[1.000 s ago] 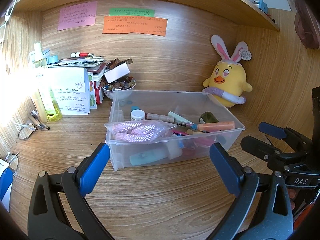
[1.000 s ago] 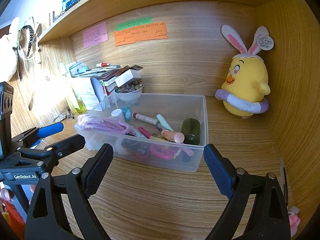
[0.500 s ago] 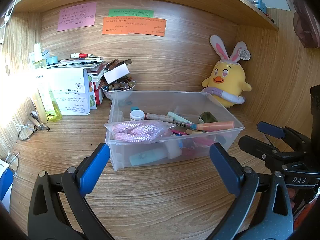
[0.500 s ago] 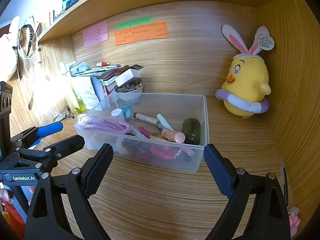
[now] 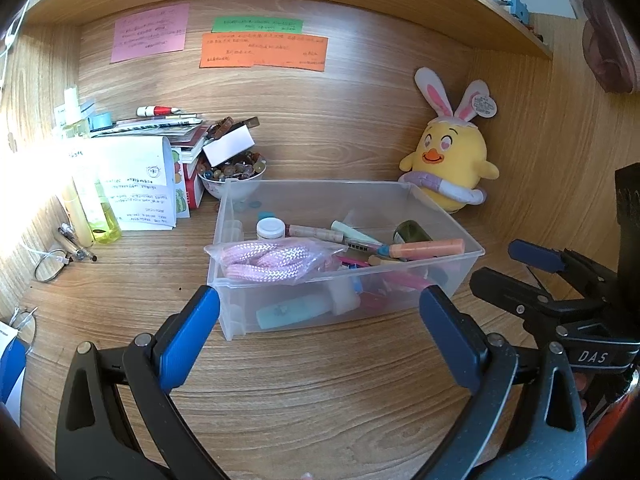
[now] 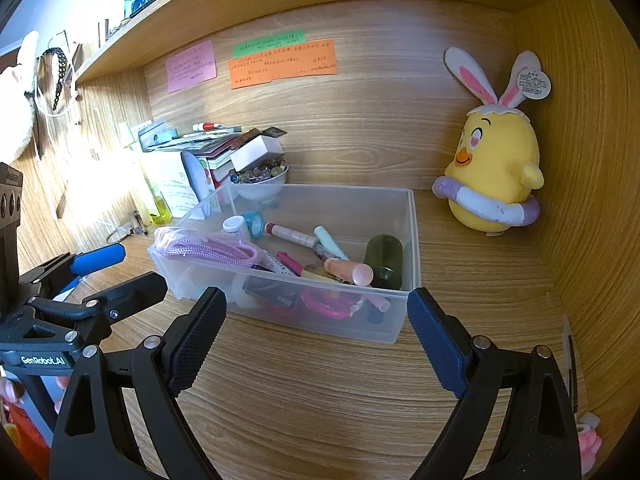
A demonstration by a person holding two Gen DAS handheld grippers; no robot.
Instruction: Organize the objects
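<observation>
Wood-grain desk (image 5: 320, 400), clear plastic bin (image 5: 436, 216), braided pink cord (image 5: 272, 258)

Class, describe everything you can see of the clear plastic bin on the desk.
The clear plastic bin is a rectangular, open-topped tub of see-through plastic, standing upright on the wooden desk. It holds a bagged pink rope lying over its near-left rim, an orange marker, a white-capped bottle, a dark green jar and pens. Neither tool touches it.
</observation>
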